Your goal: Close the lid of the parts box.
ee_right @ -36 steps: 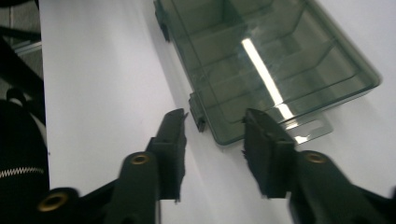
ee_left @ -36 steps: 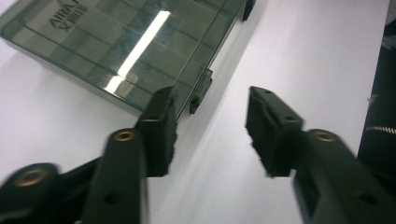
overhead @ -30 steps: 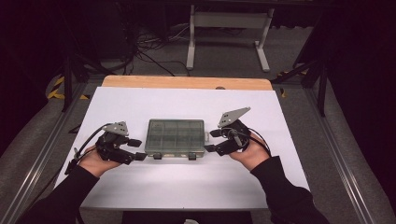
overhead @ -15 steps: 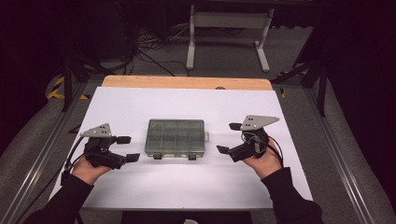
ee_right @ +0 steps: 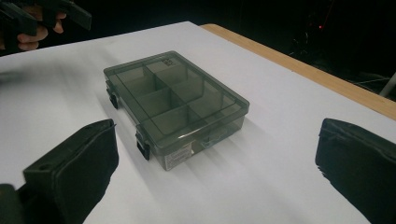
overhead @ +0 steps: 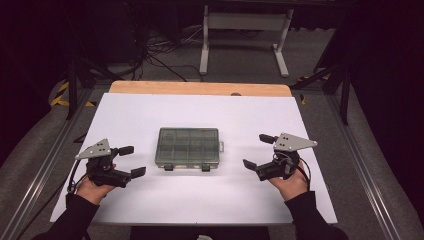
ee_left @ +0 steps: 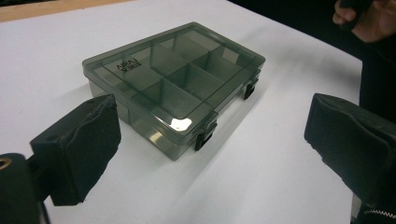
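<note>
Your left gripper (overhead: 131, 160) and right gripper (overhead: 258, 151), jaws just spread wide and holding nothing, flank the closed smoky compartment box (overhead: 188, 146) at mid-table (overhead: 150, 110), its two front latches (overhead: 168, 167) seemingly fastened, so handling looks finished or unstarted.

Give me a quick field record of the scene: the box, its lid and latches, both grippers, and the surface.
Item: smoky clear compartment box, centred on the white table
Lid: closed, dividers visible through it
Latches: two black latches on the side facing the person
Contents: compartments look empty
Left gripper: open, jaws have just been opening, nothing between them, left of the box, apart from it
Right gripper: open, jaws have just been opening, nothing between them, right of the box, apart from it
</note>
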`<action>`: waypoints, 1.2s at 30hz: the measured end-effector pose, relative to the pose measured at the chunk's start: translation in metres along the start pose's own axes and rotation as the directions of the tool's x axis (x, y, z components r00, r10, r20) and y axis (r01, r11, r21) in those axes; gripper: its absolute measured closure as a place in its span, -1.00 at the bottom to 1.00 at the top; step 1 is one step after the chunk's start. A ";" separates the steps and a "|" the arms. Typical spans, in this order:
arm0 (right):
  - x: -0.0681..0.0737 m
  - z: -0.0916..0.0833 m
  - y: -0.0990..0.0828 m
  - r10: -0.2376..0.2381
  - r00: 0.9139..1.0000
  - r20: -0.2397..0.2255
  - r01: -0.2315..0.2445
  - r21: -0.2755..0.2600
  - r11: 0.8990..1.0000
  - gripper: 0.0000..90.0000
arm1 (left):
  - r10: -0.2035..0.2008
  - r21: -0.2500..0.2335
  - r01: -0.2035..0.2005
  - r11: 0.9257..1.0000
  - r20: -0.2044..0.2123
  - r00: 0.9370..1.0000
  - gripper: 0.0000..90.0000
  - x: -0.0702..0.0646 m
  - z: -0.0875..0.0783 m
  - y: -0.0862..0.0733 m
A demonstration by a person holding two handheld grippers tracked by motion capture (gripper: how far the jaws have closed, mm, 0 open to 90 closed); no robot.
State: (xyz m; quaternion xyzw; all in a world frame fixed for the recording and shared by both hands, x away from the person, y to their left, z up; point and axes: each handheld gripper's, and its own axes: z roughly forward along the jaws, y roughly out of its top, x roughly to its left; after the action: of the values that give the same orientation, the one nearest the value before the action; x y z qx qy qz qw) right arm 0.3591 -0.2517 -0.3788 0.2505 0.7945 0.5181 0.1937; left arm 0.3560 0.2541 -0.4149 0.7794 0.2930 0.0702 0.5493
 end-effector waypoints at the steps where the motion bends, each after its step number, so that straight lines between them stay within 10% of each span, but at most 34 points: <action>1: 0.000 -0.001 -0.002 0.003 1.000 -0.001 -0.003 -0.001 1.000 -1.00 | -0.004 -0.029 0.004 1.000 -0.007 1.000 -0.91 0.001 -0.001 -0.005; 21: 0.008 -0.015 -0.047 0.010 0.993 0.118 0.005 -0.123 0.992 -1.00 | 0.044 -0.149 -0.060 0.987 -0.107 0.993 -0.96 -0.003 -0.001 -0.026; 36: 0.003 -0.010 -0.076 0.073 0.993 0.091 -0.057 -0.165 0.985 -1.00 | 0.054 -0.128 -0.078 0.989 -0.183 0.982 -0.97 -0.006 0.001 -0.042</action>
State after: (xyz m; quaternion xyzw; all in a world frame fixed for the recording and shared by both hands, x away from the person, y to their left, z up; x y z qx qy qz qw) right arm 0.3357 -0.2830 -0.4449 0.2844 0.7310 0.5742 0.2344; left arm 0.3353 0.2593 -0.4516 0.7403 0.3097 0.1780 0.5695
